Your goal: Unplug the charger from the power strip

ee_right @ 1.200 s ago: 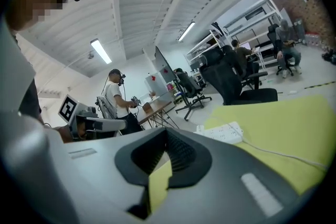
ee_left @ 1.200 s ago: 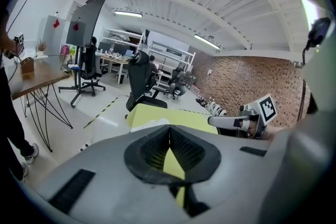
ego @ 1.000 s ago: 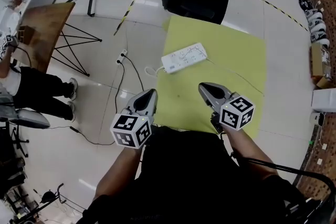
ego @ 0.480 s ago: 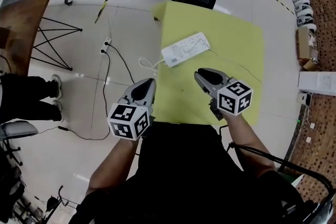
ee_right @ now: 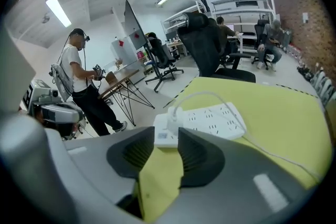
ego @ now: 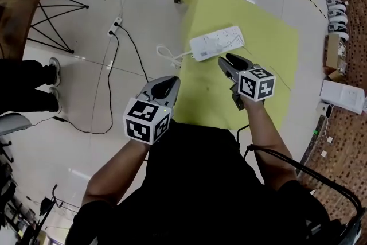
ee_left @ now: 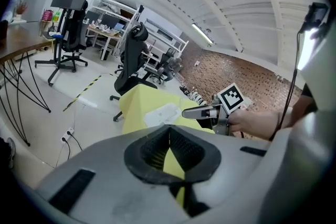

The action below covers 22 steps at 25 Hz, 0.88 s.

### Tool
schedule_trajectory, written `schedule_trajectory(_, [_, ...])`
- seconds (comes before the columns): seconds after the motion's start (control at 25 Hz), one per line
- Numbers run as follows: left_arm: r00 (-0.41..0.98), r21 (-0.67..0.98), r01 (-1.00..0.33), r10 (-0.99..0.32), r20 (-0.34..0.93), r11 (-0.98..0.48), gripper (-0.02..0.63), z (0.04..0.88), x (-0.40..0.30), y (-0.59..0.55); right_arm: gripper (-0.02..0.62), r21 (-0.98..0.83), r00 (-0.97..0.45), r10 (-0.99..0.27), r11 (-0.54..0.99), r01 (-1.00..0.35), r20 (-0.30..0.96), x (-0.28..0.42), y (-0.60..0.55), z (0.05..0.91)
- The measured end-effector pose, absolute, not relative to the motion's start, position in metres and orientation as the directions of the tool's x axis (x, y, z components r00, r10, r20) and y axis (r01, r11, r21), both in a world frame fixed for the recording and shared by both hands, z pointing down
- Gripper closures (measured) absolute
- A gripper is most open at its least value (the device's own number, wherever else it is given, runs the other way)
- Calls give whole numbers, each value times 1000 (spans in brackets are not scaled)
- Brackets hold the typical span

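right gripper now sits closer to the power strip on the yellow mat, with the charger plugged in at one end. its jaws have just been opening, with nothing between them. left gripper jaws meet, empty.

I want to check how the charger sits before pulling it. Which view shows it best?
The right gripper view. There the white charger stands close and sharp at the left end of the power strip, with its cable arching away. The head view shows it only as a tiny shape. The left gripper view shows the strip as a pale patch, and the charger cannot be made out.
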<state>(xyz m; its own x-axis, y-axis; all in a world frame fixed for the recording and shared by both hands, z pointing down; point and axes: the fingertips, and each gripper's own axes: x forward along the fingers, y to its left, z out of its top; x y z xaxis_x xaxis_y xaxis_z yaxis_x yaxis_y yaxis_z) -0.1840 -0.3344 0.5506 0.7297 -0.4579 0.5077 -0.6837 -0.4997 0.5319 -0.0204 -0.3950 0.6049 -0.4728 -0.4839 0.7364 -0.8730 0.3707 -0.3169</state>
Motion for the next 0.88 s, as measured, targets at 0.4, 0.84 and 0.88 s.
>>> schedule_trajectory(0.4, [738,562,-675,-458,496,-479,601,562,-199,-338,390,-208,-386,-479,381,-901,788,-29,-415,629])
schedule_trajectory(0.84, [711,574,-700,-497,498,-426,601,570,-224,-346,379,-147,-343,-490,394,-907,802,-35,-442,643])
schedule_trajectory(0.88, [710,576,-700,-499,496,-423,601,570,-225,-346,379,-143,-339,-490,393,-908,803,-35,-444,645])
